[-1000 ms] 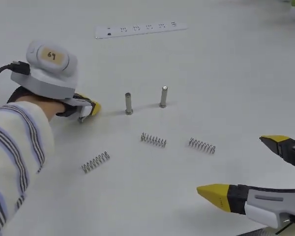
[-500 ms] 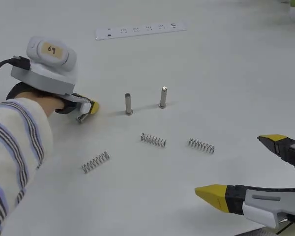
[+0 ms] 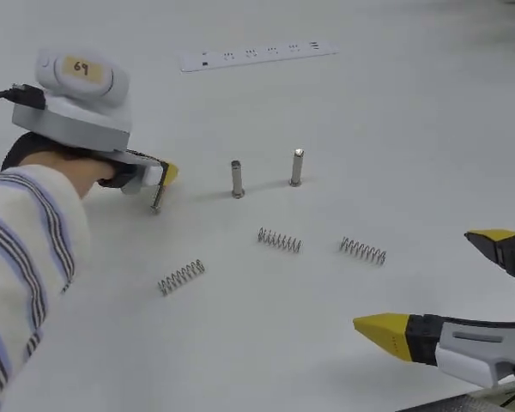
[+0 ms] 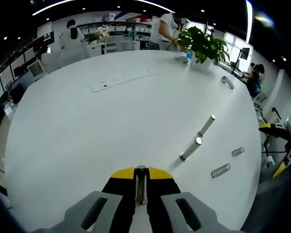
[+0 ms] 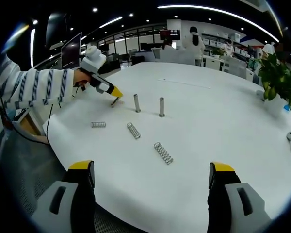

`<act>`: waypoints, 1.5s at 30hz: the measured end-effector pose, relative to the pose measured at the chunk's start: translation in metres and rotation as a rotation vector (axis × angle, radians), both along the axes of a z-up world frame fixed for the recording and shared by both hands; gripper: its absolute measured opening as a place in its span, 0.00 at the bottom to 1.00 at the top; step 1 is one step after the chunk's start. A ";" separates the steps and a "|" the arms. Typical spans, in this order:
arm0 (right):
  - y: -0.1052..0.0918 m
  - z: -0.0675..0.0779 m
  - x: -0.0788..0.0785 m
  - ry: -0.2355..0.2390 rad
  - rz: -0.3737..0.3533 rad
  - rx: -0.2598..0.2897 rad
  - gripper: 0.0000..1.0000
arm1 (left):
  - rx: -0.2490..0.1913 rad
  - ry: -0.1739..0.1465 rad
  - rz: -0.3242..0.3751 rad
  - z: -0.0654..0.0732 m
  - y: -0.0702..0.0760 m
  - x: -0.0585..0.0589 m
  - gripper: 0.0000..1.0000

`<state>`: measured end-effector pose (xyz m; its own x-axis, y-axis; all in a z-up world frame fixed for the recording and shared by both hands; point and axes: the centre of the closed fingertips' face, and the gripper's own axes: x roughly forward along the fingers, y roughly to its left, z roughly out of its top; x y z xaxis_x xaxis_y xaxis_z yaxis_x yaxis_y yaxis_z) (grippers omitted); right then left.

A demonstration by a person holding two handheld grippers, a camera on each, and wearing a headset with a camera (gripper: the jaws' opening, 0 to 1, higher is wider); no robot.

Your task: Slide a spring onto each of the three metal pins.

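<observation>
My left gripper is shut on a short metal pin, which hangs slanted just over the white table at the left. In the left gripper view that pin sits clamped between the yellow-tipped jaws. Two more pins stand upright to its right. Three springs lie loose in front of them: one at the left, one in the middle, one at the right. My right gripper is open at the near right, holding nothing, well short of the springs.
A white power strip lies at the far side of the table. A potted plant stands at the far edge, with people and desks beyond. The person's striped sleeve covers the near left.
The head camera has shifted a little. My left gripper has risen slightly with the pin still in it. The right gripper stays open in about the same place.
</observation>
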<state>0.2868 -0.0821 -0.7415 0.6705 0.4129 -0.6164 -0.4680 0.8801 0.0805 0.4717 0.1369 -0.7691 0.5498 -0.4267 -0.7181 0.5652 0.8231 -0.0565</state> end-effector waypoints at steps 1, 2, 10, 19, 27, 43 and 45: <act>0.001 0.001 0.000 -0.005 0.003 0.002 0.96 | 0.003 -0.007 0.001 0.003 0.000 -0.001 0.00; 0.001 0.002 0.001 -0.008 0.004 0.003 0.96 | 0.005 -0.012 0.003 0.004 0.001 -0.001 0.00; 0.003 0.008 0.002 -0.027 0.010 0.016 0.96 | 0.017 -0.017 -0.018 0.009 0.002 -0.010 0.00; 0.001 0.010 0.004 -0.040 0.012 0.010 0.96 | -0.002 -0.053 -0.048 0.016 -0.009 -0.005 0.00; 0.001 0.010 0.004 -0.037 0.018 0.005 0.96 | 0.025 -0.056 -0.079 0.014 -0.013 -0.008 0.00; -0.001 0.011 0.005 -0.045 0.014 0.011 0.96 | 0.038 -0.067 -0.075 0.010 -0.012 -0.007 0.00; -0.001 0.011 0.005 -0.046 0.016 0.010 0.96 | 0.043 -0.070 -0.077 0.009 -0.012 -0.008 0.00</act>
<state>0.2916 -0.0829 -0.7303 0.6911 0.4298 -0.5810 -0.4858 0.8715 0.0669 0.4634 0.1253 -0.7604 0.5660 -0.4389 -0.6978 0.6277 0.7782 0.0197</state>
